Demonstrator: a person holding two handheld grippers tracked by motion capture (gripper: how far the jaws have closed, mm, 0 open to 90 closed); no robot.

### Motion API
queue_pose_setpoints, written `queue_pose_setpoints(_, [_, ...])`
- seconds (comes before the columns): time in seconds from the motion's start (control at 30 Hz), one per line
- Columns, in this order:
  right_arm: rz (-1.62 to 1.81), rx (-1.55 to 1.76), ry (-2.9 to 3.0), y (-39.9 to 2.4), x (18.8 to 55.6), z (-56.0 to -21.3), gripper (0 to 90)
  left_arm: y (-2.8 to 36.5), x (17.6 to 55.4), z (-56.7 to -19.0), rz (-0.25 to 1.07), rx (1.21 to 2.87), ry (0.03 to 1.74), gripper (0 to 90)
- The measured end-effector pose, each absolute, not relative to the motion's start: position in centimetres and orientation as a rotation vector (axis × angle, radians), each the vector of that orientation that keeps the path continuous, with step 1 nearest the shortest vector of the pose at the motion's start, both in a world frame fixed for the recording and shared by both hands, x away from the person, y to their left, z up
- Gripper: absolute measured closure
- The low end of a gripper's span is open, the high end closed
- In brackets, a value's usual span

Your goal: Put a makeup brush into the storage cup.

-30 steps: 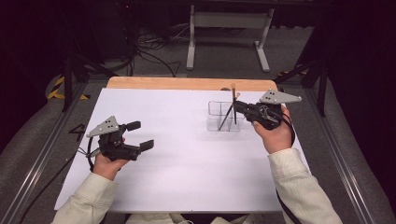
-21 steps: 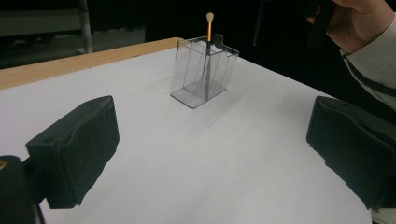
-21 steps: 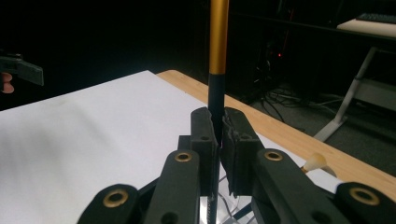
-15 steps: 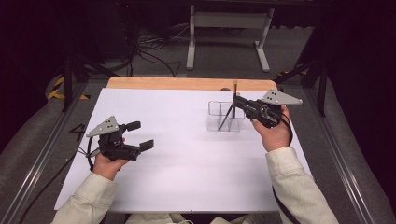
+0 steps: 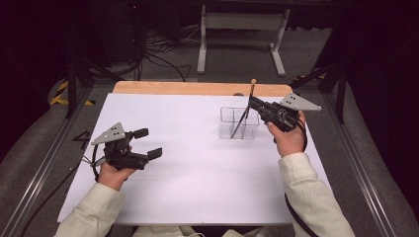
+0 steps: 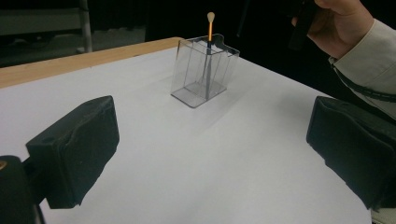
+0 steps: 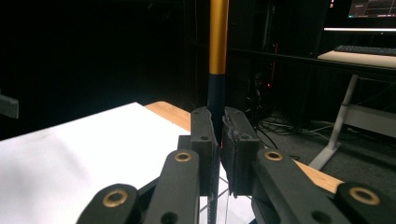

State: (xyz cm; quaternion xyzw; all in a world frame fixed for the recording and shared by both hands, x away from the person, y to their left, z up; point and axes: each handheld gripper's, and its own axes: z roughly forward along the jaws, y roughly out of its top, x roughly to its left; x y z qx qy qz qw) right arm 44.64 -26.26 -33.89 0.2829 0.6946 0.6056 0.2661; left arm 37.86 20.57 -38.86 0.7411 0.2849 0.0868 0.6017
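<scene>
The right gripper [image 5: 253, 103] is clamped on a thin brush [image 7: 217, 56], its jaws pressed together on the dark part of the shaft just below the orange section. In the high view the brush leans, its pale tip [image 5: 253, 81] above the gripper and its lower end inside the clear container [image 5: 239, 123]. From the left gripper's view the shaft runs down to near the container floor; whether it touches bottom cannot be told.

The container stands upright on the white surface [image 5: 197, 182], toward the far right corner, a little short of the far edge and the wooden strip [image 5: 163, 88] beyond it. It appears divided into compartments; which one takes the brush cannot be told.

The left gripper [image 5: 144, 143] hovers near the left edge with its jaws apart and nothing between them, well clear of the container.

Assessment: the brush is already lowered into the container but not released. What remains, by my judgement, is to open the right jaws and withdraw without tipping the light container.
</scene>
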Motion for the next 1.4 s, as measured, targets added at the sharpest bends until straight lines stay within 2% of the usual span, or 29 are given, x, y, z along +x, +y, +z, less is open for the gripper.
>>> queue_pose_setpoints(1.4, [1.647, 0.782, 1.922, -26.0, 47.4, -38.1, 83.6, 20.6, 37.9, -38.9, 0.201, 1.719, 0.659, 3.3])
